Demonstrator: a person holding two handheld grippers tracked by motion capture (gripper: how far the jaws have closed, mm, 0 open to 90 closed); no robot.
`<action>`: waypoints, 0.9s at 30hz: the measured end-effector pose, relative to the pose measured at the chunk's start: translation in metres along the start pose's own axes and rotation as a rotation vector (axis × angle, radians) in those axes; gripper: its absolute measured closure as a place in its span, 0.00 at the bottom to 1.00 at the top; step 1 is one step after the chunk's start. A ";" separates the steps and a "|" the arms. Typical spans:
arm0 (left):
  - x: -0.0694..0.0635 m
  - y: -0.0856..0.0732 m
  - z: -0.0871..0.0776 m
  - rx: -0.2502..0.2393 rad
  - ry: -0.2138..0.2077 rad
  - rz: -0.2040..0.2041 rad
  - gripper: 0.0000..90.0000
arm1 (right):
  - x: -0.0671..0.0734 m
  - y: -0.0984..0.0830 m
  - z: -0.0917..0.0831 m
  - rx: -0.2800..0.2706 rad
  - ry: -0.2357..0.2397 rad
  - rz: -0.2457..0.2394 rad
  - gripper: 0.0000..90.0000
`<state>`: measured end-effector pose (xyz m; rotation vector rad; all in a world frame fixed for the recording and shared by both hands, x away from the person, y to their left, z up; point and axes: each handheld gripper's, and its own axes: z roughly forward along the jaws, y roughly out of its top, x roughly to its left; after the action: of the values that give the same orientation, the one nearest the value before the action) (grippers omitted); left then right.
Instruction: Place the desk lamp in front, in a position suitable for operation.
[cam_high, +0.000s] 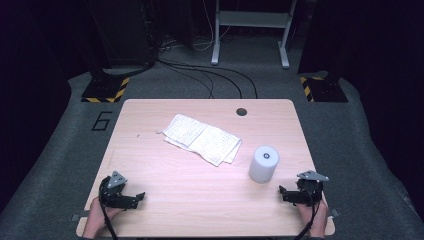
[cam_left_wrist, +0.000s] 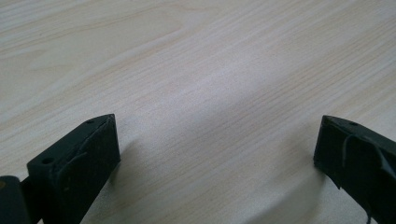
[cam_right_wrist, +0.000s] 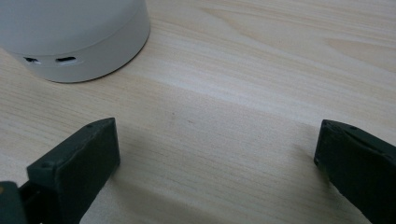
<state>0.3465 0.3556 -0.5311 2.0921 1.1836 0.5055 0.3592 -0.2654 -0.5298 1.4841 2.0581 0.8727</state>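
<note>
Two pairs of black tongs are resting spread wide at the near edge of the pale wooden bench (cam_high: 150, 115).

Left tongs (cam_high: 141, 196) are sitting at about seven o'clock on the bench, jaws gaping with nothing but bare wood grain between them in the left gripper view (cam_left_wrist: 217, 140). Right tongs (cam_high: 281, 191) are lying at about five o'clock, likewise released and gripping nothing (cam_right_wrist: 217, 144). Nearest them, the white upright plastic cylinder (cam_high: 263, 164) is standing near the right tongs, at their eleven o'clock, apart from the jaws; its grey-white base (cam_right_wrist: 74, 42) is showing beyond the jaws in the right gripper view. A folded white checked cloth (cam_high: 202, 138) is lying flat near the bench's middle, at ten o'clock from the cylinder.
</note>
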 end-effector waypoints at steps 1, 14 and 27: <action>0.000 0.000 0.000 0.000 0.001 -0.001 0.00 | 0.000 0.000 0.000 0.000 0.000 0.000 0.00; 0.000 0.000 0.000 -0.010 0.013 -0.019 0.00 | 0.000 0.000 0.000 0.000 0.000 0.002 0.00; 0.000 0.027 -0.002 -0.080 -0.005 -0.063 0.00 | 0.001 0.000 0.000 0.000 -0.005 0.003 0.00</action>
<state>0.3618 0.3465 -0.5106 1.9811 1.2030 0.5093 0.3593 -0.2644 -0.5299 1.4881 2.0526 0.8695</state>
